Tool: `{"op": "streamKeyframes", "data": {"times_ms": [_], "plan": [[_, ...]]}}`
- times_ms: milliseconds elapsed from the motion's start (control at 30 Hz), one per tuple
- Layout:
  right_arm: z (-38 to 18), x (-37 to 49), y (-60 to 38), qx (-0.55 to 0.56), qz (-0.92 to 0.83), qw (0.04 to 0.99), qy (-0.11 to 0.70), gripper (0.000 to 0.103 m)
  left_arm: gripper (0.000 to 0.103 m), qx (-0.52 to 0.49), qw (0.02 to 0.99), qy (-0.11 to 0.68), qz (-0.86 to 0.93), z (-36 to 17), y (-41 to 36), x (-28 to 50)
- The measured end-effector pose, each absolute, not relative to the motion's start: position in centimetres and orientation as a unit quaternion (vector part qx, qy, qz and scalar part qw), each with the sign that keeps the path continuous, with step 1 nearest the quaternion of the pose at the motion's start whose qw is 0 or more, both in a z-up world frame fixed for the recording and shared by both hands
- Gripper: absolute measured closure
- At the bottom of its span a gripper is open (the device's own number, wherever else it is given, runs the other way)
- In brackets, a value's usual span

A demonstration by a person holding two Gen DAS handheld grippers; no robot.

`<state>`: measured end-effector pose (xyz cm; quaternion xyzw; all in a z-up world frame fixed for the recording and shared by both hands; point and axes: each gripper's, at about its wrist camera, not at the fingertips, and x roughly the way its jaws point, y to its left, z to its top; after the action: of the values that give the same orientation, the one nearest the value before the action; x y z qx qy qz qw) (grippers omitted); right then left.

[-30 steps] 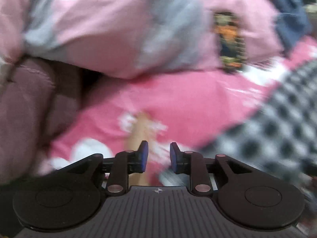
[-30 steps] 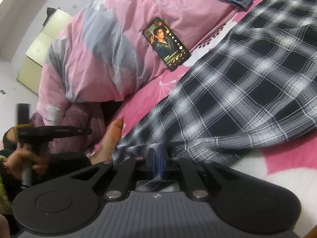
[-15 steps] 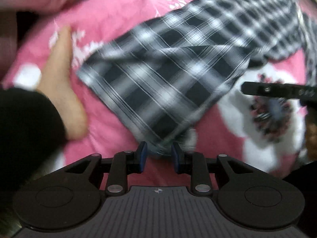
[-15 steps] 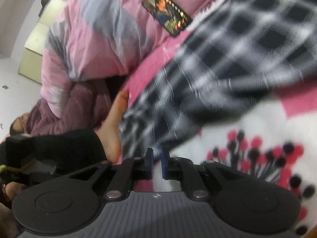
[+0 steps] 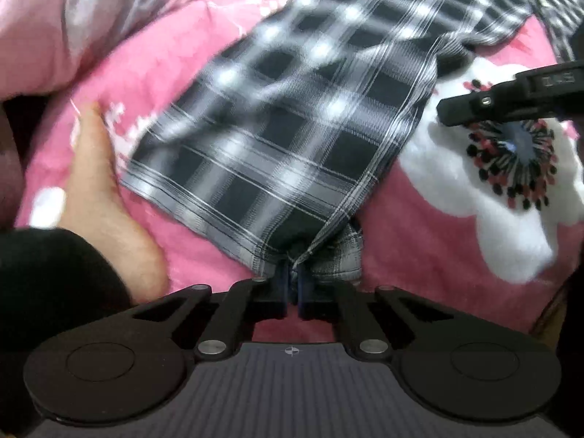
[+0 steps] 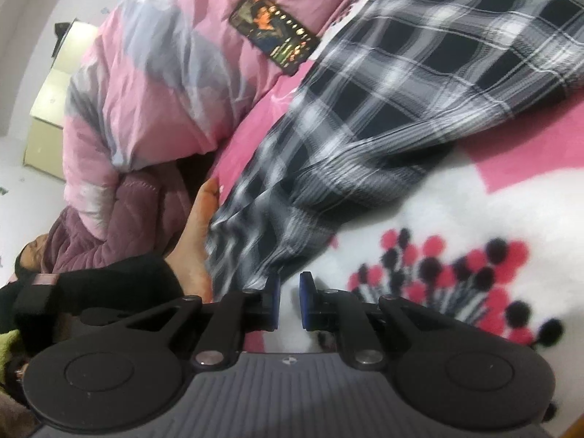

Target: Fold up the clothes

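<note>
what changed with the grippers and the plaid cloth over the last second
The right gripper let go of the plaid cloth and now stands open beside it. The left gripper closed on the cloth's corner. The phone stayed on the quilt.

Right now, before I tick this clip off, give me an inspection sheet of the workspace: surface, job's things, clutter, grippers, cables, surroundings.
Surface: pink blanket with white flower patches, covering a bed.
Job's things: plaid garment spread flat across the blanket, its near corner bunched at the left gripper.
Clutter: phone with lit screen lying on the pink and grey duvet; a bare foot rests on the blanket beside the garment's hem.
Grippers: left gripper shut on the plaid garment's corner; right gripper open over the blanket, holding nothing, just off the garment's edge.
Cables: nothing seen.
Surroundings: pale cabinet against a white wall, purple quilted cloth under the duvet.
</note>
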<state>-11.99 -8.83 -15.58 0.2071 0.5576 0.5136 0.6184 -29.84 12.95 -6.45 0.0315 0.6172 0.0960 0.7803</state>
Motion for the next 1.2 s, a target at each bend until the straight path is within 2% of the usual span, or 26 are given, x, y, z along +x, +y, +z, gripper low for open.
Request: {"op": "streamKeyframes", "data": {"times_ms": [133,200,300,367,500,567,700,1000,1067,1100,1133,1200], "plan": [[-16.2,-11.1,-9.1,0.227,0.494,0.62,0.565,0.09,0.1,0.108,0.762,0.633,0.088,-5.3,13.6,-30.1],[-16.5,-10.5,-9.0,0.24,0.485,0.62,0.568,0.089,0.097,0.112,0.749,0.645,0.099,-5.7,14.5,-29.7],[-16.4,-9.9,-8.9,0.247,0.477,0.628,0.564,0.087,0.095,0.088,0.748,0.643,0.136,-5.4,15.7,-30.0],[-16.2,-9.6,-8.6,0.248,0.477,0.632,0.558,0.085,0.086,0.067,0.762,0.625,0.156,-4.4,16.2,-30.1],[-15.7,-8.7,-7.7,0.252,0.487,0.636,0.543,0.085,0.085,0.018,0.793,0.597,0.119,-2.8,15.6,-30.4],[-15.7,-8.2,-7.2,0.26,0.49,0.633,0.54,0.085,0.084,0.0,0.795,0.601,0.081,-3.3,14.2,-30.3],[-15.8,-7.2,-6.3,0.268,0.487,0.632,0.54,0.085,0.072,0.015,0.781,0.623,0.052,-5.7,11.5,-29.6],[-16.3,-5.9,-5.3,0.303,0.48,0.612,0.551,0.083,0.072,0.094,0.793,0.599,0.065,-9.6,8.9,-28.5],[-16.3,-5.7,-5.0,0.304,0.48,0.61,0.553,0.079,0.08,0.102,0.795,0.595,0.061,-9.7,8.8,-28.5],[-16.3,-5.6,-4.9,0.304,0.48,0.609,0.554,0.077,0.093,0.106,0.796,0.593,0.059,-9.8,8.8,-28.5],[-16.3,-5.4,-4.7,0.305,0.481,0.607,0.555,0.075,0.099,0.106,0.796,0.593,0.057,-9.7,8.9,-28.6],[-16.3,-5.2,-4.5,0.305,0.481,0.605,0.557,0.073,0.103,0.098,0.796,0.596,0.051,-9.2,9.1,-28.7]]}}
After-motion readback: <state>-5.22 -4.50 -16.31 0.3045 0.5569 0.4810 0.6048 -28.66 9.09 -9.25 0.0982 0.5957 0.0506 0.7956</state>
